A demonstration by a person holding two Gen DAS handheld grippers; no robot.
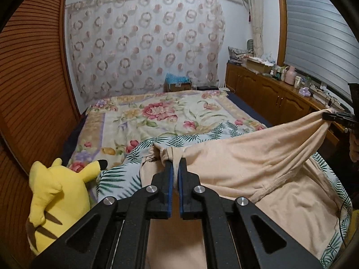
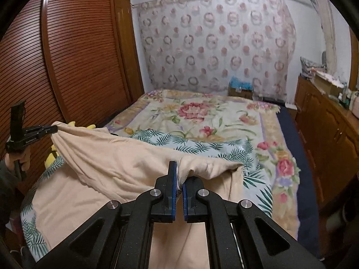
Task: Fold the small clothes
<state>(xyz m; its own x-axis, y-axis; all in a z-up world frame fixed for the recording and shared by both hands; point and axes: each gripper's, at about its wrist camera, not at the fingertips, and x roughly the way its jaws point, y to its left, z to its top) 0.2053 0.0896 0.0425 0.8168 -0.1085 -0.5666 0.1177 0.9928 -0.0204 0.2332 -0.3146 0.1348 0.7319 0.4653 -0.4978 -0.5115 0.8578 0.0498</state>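
Observation:
A peach-coloured garment (image 1: 258, 157) hangs stretched between both grippers, lifted above the near end of the bed. My left gripper (image 1: 175, 163) is shut on one bunched corner of it. In the right wrist view my right gripper (image 2: 180, 172) is shut on the opposite corner of the peach garment (image 2: 112, 170). Each view also catches the other tool at its edge: the right gripper (image 1: 329, 115) at far right, the left gripper (image 2: 52, 130) at far left, both pinching the cloth. The lower part of the garment sags onto a leaf-print sheet (image 1: 121, 179).
A floral blanket (image 1: 161, 114) covers the bed beyond. A yellow plush toy (image 1: 56, 192) lies at the bed's left edge against a slatted wooden wardrobe (image 2: 74, 51). A cluttered wooden cabinet (image 1: 280, 94) runs along the right side. A patterned curtain (image 1: 145, 42) hangs behind the bed.

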